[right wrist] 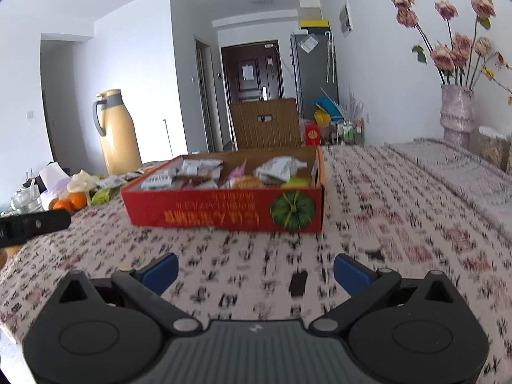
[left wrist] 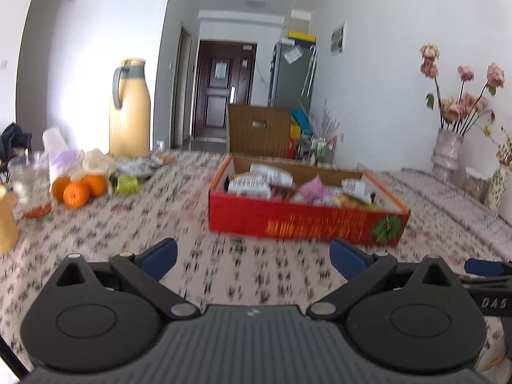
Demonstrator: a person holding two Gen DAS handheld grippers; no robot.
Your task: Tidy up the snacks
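Both grippers sit low over the patterned tablecloth (left wrist: 134,233), jaws spread wide, nothing held. The left gripper (left wrist: 252,257) and right gripper (right wrist: 255,270) both face the red box (right wrist: 224,211), which sits mid-table ahead, well apart from either.

The box is open-topped cardboard w/ a pumpkin print, already loaded w/ wrapped snacks (right wrist: 278,168) — white, pink and brownish packets heaped loosely. A few more wrappers, incl. a green packet (left wrist: 127,184), lie at the far left by the oranges (left wrist: 76,193) and the yellow thermos (left wrist: 129,108); the frames are motion-blurred, so exact count is unclear.

Handling, as a guess: packets look light, soft, crinkly and prob. slippery — pinch at a sealed edge or across the flat middle, gently, since biscuits inside could crush. The box itself is stiff-ish; push at a side wall rather than lift by one rim.
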